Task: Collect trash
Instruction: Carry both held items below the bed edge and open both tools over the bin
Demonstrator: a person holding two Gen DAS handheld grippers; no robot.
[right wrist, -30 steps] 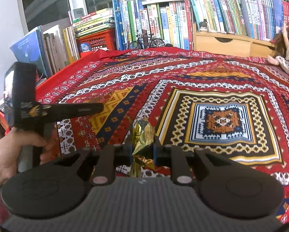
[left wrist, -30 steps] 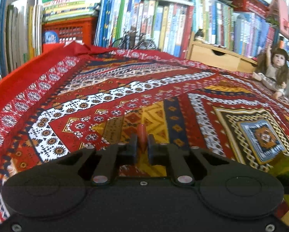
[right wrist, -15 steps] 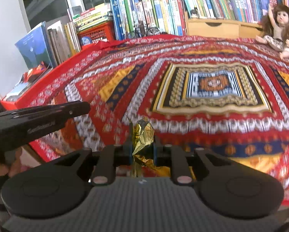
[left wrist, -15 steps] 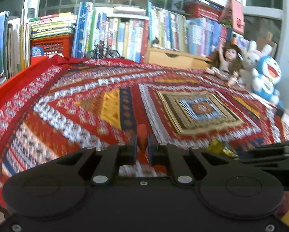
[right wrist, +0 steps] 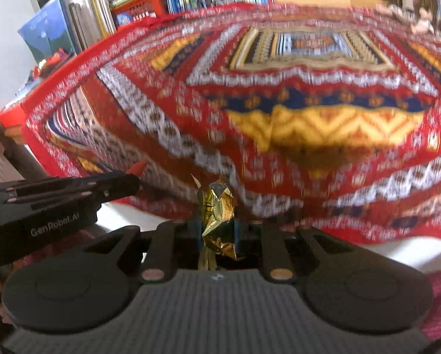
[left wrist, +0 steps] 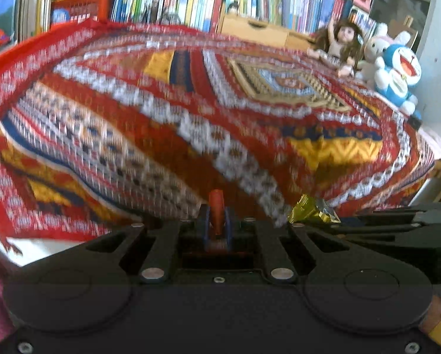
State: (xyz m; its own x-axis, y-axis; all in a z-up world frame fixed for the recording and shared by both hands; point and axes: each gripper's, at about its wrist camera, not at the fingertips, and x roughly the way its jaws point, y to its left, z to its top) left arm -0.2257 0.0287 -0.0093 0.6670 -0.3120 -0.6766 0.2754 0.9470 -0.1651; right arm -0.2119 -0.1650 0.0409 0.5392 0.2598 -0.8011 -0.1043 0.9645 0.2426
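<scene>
Both grippers pulled back past tablecloth (right wrist: 308, 124) edge (trash still clamped).

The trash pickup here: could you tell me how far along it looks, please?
Done: the patterned tablecloth shows no loose litter. In hand: the left gripper is shut on a small red scrap, the right gripper on a crumpled gold wrapper. Left: dropping both; no bin is in view.

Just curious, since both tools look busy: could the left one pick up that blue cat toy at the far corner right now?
Probably not as things stand. The left tool is shut on a small red scrap, so its jaws are full, and the blue cat toy sits at the far right corner of the patterned cloth, well away.
</scene>
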